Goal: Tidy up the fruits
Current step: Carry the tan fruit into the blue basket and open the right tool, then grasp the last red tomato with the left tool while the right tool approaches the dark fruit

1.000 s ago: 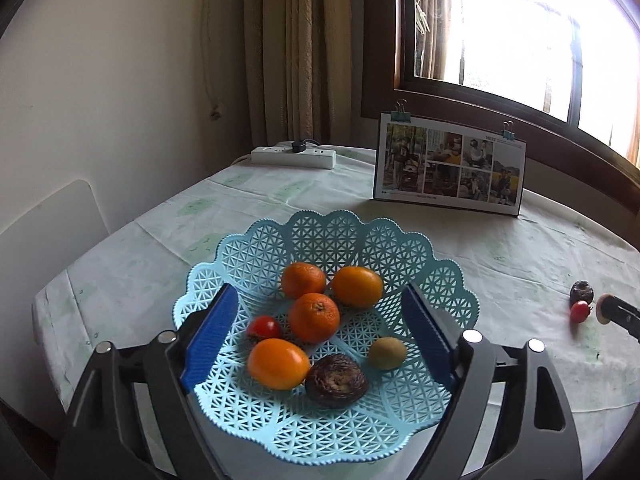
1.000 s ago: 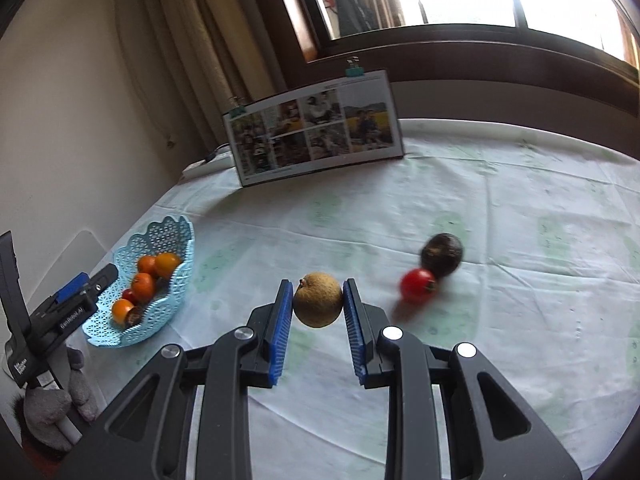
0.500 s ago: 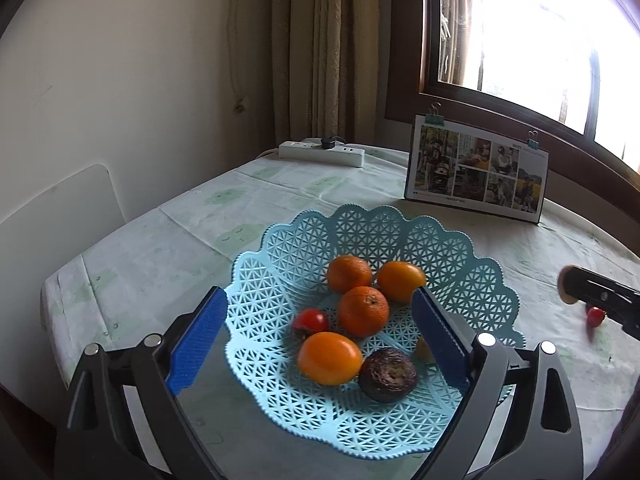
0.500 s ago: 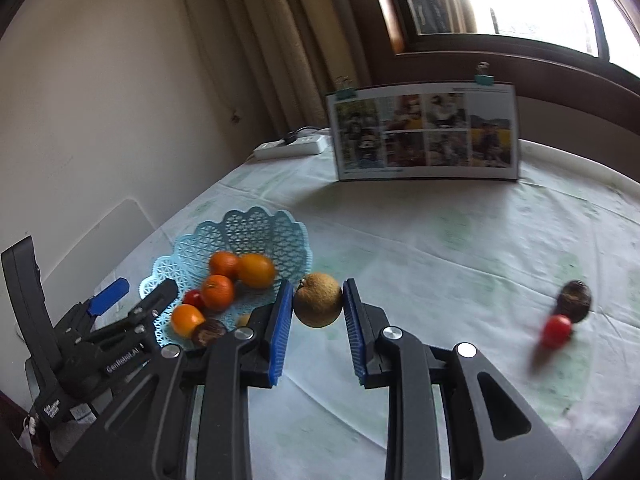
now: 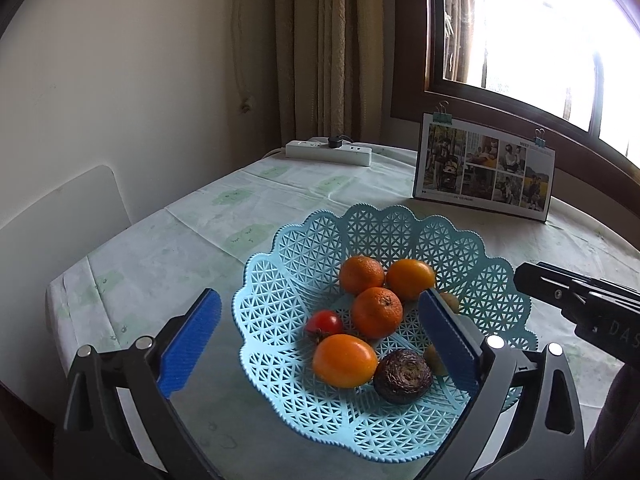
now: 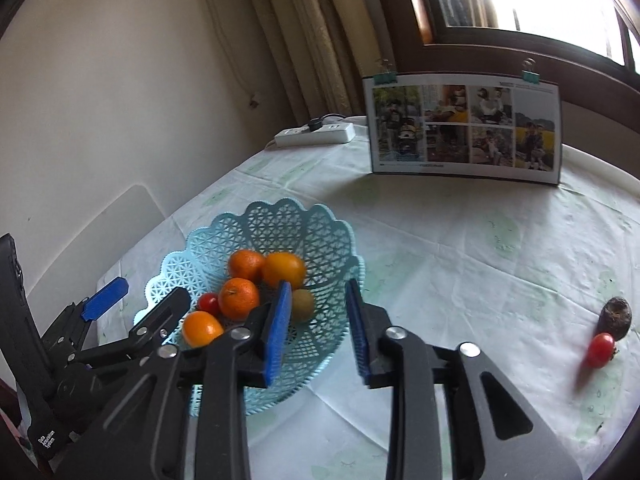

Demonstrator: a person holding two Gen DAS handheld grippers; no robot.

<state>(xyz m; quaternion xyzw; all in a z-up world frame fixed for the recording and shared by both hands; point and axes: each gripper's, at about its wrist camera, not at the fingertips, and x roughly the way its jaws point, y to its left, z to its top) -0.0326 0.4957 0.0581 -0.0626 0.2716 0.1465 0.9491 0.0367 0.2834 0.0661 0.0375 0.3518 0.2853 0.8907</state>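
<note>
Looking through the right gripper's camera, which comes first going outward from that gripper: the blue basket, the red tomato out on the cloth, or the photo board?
1. Blue basket, right under the open right gripper, slightly left.
2. Red tomato, off to the right on the tablecloth.
3. Photo board, standing at the far side by the window.

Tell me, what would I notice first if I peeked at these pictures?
The light blue lacy basket near the table's front edge, piled with bright orange fruits, a small red tomato and a dark wrinkly fruit. Blue-padded fingers of the right gripper are open just above the basket. Far off on the tablecloth, another red tomato and dark fruit sit together, outside the basket.
</note>
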